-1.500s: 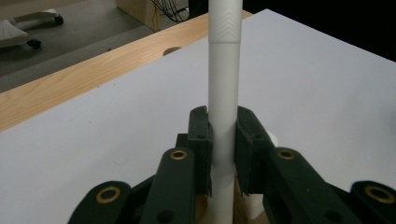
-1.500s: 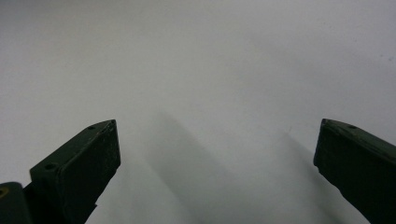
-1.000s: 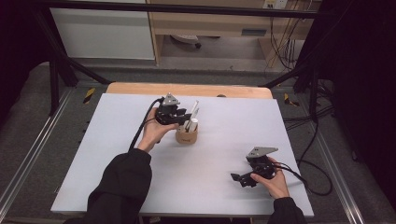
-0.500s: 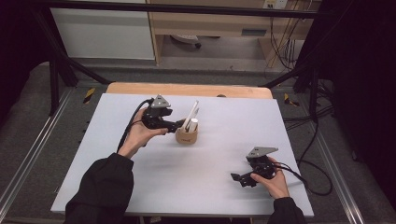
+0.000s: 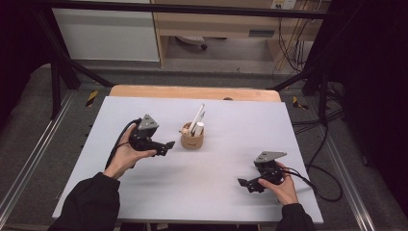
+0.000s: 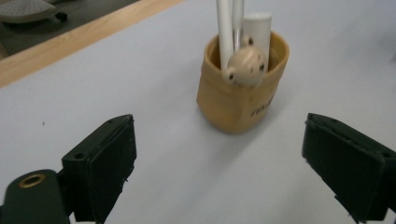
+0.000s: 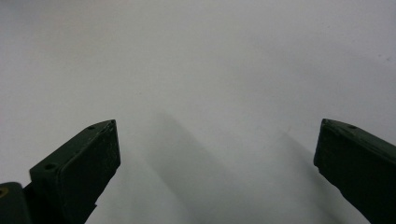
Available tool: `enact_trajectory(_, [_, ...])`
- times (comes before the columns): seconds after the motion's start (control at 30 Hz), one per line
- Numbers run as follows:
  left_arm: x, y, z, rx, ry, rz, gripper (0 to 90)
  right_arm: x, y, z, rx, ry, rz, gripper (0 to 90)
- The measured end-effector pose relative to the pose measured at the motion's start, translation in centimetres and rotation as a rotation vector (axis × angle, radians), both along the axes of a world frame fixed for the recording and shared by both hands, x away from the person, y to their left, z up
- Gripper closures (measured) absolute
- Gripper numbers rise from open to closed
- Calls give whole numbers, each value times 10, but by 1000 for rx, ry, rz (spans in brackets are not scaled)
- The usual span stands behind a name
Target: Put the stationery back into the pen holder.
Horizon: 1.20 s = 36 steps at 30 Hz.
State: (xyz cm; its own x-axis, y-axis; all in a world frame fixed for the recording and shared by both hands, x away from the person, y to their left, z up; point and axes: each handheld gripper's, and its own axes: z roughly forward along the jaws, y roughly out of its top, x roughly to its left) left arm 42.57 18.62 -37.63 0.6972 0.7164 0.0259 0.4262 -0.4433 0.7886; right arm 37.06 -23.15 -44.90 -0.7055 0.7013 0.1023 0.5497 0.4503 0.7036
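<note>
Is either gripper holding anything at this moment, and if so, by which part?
Nothing is held. The left gripper has just been opening, jaws wide apart and empty, short of the wooden cup. The right gripper is open over the bare table.

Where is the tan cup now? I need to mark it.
In the high view, the tan cup stands mid-table, just right of the open left gripper.

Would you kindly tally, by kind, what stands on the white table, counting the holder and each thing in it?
Tan holder: 1
Thin white sticks: 2
Thick white tube: 1
Round tan knob with small holes: 1
Total: 5
</note>
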Motion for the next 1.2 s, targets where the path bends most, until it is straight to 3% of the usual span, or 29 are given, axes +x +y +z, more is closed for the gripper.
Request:
enact_trajectory(0.4, [-35, 47, -47, -31, 46, 41, 80, -1, 0, 1, 0, 1, -4, 9])
enact_trajectory(0.6, [-50, 67, -63, -30, 64, 58, 81, 0, -1, 0, -4, -3, -5, 10])
enact_trajectory(0.7, [-57, 75, -68, -6, 60, 63, 80, -1, 0, 0, -5, -2, -6, 10])
enact_trajectory(1.2, [-66, 86, -73, -13, 76, 57, 80, -1, -1, 1, -3, 0, -9, 9])
